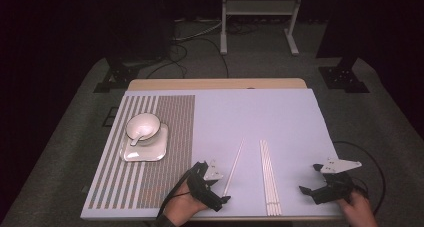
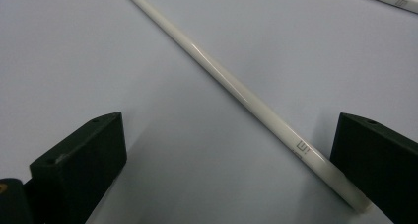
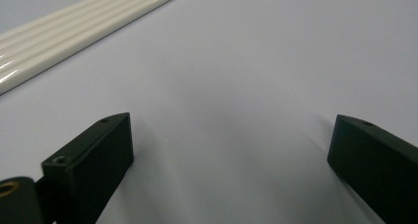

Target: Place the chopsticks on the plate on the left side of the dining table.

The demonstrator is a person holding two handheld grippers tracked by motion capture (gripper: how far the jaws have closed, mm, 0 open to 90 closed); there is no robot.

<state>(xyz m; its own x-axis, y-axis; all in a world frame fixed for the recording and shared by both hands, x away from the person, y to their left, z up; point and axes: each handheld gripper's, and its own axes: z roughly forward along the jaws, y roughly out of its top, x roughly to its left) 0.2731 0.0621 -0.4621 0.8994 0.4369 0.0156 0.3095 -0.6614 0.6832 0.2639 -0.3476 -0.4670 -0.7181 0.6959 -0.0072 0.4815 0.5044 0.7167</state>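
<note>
The table [image 1: 280, 112] carries a pale lilac-white cover, and everything else is placed here against that cover's near edge, the one closest to the person. A striped placemat [image 1: 165, 152] takes up the left part of the cover and runs from the far side down to the near edge. On the mat, well back from the near edge, sits a square white plate [image 1: 135, 154] with a white bowl [image 1: 142, 124] on its far part; a white spoon [image 1: 137, 137] lies in the bowl.

The left gripper [image 1: 212, 187] is low over the cover just inside the near edge, to the right of the mat, held by a hand [image 1: 182, 207] that comes up over that edge. Its jaws are spread wide. In the left gripper view the single white chopstick [image 2: 236, 88] runs slantwise between them, its butt end close beside one jaw and not clamped. In the high view that chopstick [image 1: 234, 167] leans away from the near edge.

The right gripper [image 1: 311, 178] sits near the same edge toward the cover's right side, jaws also spread, nothing between them. A bundle of white chopsticks [image 1: 269, 177] lies between the two grippers, its ends almost reaching the near edge.
</note>
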